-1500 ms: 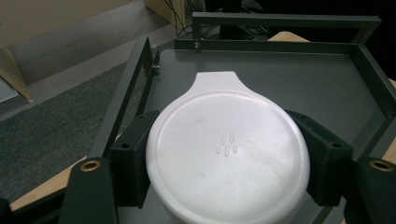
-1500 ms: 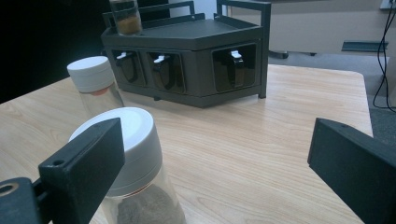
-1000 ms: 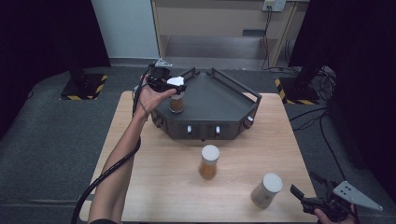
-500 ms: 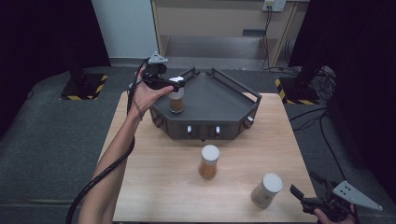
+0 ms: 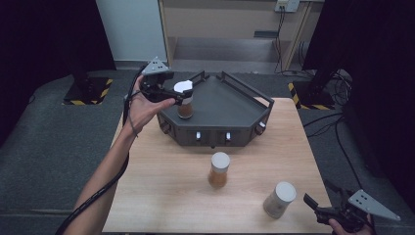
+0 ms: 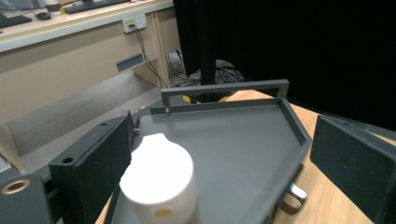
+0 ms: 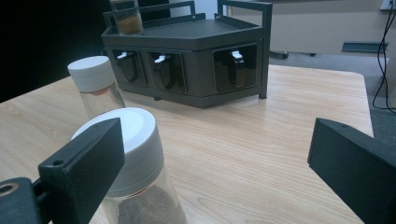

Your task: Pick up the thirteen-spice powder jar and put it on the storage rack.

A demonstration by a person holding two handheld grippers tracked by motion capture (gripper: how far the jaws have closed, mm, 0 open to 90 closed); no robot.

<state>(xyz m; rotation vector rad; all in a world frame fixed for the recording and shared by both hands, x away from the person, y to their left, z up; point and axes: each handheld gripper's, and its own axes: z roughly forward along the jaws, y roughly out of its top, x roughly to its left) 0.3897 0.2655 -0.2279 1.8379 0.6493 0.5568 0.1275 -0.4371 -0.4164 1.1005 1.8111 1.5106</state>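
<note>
The left claw point(image 6: 224, 154) is spread wide, with a jar point(image 6: 159, 179) on the rack point(image 6: 243, 140) just beside one jaw. The jar could be knocked over if bumped.

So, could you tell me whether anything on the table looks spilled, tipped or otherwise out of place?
Nothing stands out. All three spice jars are upright with caps on: one on the dark rack, one mid-table, one near the front right. The wooden table shows no spill.

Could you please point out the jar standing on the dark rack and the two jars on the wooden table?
White-lidded jar on dark rack point(image 5: 184, 100), high view, its side.
Middle orange-filled jar point(image 5: 219, 170), high view, glass body.
Grey-filled jar point(image 5: 279, 199), high view, body.
</note>
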